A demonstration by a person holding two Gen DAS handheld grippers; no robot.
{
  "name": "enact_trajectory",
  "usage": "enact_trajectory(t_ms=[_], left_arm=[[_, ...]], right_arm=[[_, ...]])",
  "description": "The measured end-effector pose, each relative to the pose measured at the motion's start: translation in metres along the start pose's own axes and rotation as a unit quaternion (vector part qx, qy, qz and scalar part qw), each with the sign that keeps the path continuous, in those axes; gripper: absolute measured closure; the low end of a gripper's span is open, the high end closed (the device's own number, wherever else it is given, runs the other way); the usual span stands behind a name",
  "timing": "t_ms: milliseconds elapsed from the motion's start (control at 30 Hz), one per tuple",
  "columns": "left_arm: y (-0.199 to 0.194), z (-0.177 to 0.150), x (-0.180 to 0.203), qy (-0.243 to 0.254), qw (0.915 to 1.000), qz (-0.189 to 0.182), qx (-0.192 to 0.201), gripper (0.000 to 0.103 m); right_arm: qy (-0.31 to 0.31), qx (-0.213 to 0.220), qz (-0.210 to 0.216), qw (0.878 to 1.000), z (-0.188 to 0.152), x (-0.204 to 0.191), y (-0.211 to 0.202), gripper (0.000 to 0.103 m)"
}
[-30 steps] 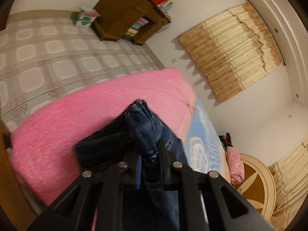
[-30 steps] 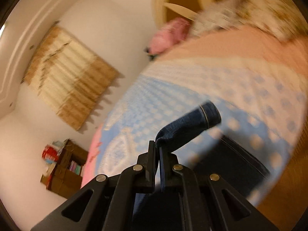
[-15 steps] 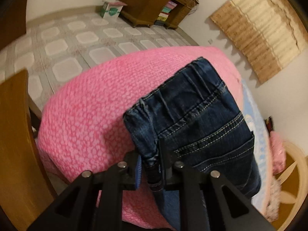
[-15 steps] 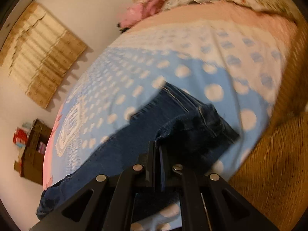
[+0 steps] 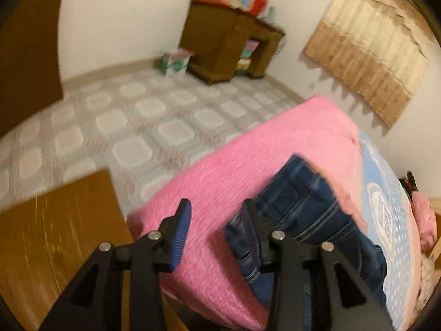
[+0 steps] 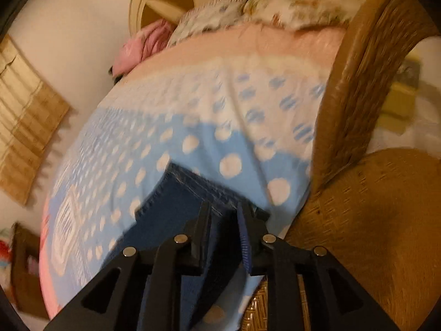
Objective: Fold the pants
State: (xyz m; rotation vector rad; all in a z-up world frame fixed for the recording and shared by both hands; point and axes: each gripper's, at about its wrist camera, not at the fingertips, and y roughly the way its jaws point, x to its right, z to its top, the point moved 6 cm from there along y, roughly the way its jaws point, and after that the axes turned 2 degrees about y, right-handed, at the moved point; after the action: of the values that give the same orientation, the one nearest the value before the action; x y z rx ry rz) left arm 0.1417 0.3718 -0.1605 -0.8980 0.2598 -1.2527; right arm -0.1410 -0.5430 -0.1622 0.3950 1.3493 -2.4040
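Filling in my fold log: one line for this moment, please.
stage: jeans laid on bed | left gripper: open, empty | right gripper: open over jeans | next: likely fold again

The right gripper (image 6: 223, 215) hides the jeans' (image 6: 176, 193) blurred near hem
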Motion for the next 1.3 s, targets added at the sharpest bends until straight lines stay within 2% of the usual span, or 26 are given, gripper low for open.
enact_trajectory(t_ms=[67, 100, 133, 167, 200, 267, 333, 400, 433, 500, 600, 700, 767, 933, 1000, 1067, 1100, 1133, 1200, 1233, 1267, 1300], left_arm=[[-0.001, 0.002, 0.021, 0.028, 0.9992, -0.029, 0.005, 0.062], [0.003, 0.001, 0.037, 0.046, 0.9979, -0.046, 0.004, 0.062], [0.005, -0.002, 0.047, 0.059, 0.9966, -0.057, 0.002, 0.062], [0.011, -0.004, 0.061, 0.076, 0.9950, -0.065, -0.001, 0.059], [0.019, -0.009, 0.074, 0.089, 0.9937, -0.068, -0.007, 0.058], [0.033, -0.014, 0.092, 0.099, 0.9925, -0.070, -0.019, 0.056], [0.043, -0.017, 0.104, 0.096, 0.9921, -0.076, -0.028, 0.056], [0.051, -0.012, 0.110, 0.090, 0.9929, -0.076, -0.020, 0.055], [0.052, -0.010, 0.112, 0.090, 0.9929, -0.075, -0.017, 0.051], [0.058, -0.006, 0.114, 0.092, 0.9932, -0.069, -0.015, 0.047], [0.058, -0.010, 0.118, 0.090, 0.9931, -0.074, -0.010, 0.045], [0.059, -0.012, 0.114, 0.089, 0.9931, -0.077, 0.001, 0.041], [0.061, -0.013, 0.113, 0.088, 0.9934, -0.074, 0.008, 0.034], [0.066, -0.013, 0.110, 0.078, 0.9936, -0.081, 0.015, 0.034], [0.068, -0.011, 0.113, 0.083, 0.9936, -0.075, 0.013, 0.034], [0.068, -0.008, 0.117, 0.090, 0.9933, -0.070, 0.018, 0.034], [0.067, -0.006, 0.118, 0.092, 0.9931, -0.069, 0.023, 0.034], [0.067, -0.002, 0.119, 0.091, 0.9931, -0.068, 0.028, 0.034], [0.073, 0.003, 0.123, 0.086, 0.9936, -0.067, 0.029, 0.034], [0.081, 0.005, 0.128, 0.090, 0.9940, -0.058, 0.024, 0.027], [0.089, 0.005, 0.132, 0.097, 0.9939, -0.051, 0.016, 0.022], [0.101, 0.004, 0.138, 0.108, 0.9933, -0.040, 0.007, 0.021]], right_arm=[[-0.046, -0.001, 0.065, 0.997, -0.011, -0.050, -0.015, 0.078], [-0.085, -0.019, 0.110, 0.990, -0.025, -0.086, -0.018, 0.063], [-0.133, -0.050, 0.156, 0.977, -0.046, -0.127, -0.021, 0.043], [-0.179, -0.082, 0.199, 0.960, -0.071, -0.167, -0.023, 0.036], [-0.223, -0.116, 0.245, 0.937, -0.101, -0.206, -0.027, 0.034], [-0.290, -0.189, 0.320, 0.882, -0.164, -0.275, -0.036, 0.034], [-0.320, -0.268, 0.380, 0.825, -0.225, -0.333, -0.044, 0.034], [-0.331, -0.333, 0.412, 0.781, -0.273, -0.379, -0.044, 0.034], [-0.338, -0.358, 0.417, 0.764, -0.298, -0.403, -0.038, 0.034], [-0.344, -0.382, 0.417, 0.750, -0.326, -0.430, -0.025, 0.034], [-0.335, -0.456, 0.408, 0.717, -0.373, -0.462, 0.000, 0.034], [-0.342, -0.489, 0.383, 0.705, -0.406, -0.472, 0.019, 0.034], [-0.333, -0.518, 0.377, 0.692, -0.423, -0.473, 0.026, 0.034], [-0.347, -0.556, 0.390, 0.647, -0.451, -0.490, 0.018, 0.032], [-0.393, -0.545, 0.363, 0.646, -0.462, -0.492, 0.019, 0.035], [-0.439, -0.514, 0.359, 0.644, -0.467, -0.493, 0.012, 0.056], [-0.449, -0.494, 0.369, 0.647, -0.457, -0.496, 0.007, 0.077], [-0.431, -0.487, 0.384, 0.655, -0.446, -0.500, 0.007, 0.086], [-0.319, -0.481, 0.439, 0.688, -0.403, -0.510, 0.019, 0.095], [-0.281, -0.475, 0.453, 0.700, -0.390, -0.511, 0.026, 0.103], [-0.247, -0.451, 0.465, 0.721, -0.374, -0.511, 0.035, 0.103], [-0.232, -0.436, 0.462, 0.736, -0.365, -0.511, 0.043, 0.103]])
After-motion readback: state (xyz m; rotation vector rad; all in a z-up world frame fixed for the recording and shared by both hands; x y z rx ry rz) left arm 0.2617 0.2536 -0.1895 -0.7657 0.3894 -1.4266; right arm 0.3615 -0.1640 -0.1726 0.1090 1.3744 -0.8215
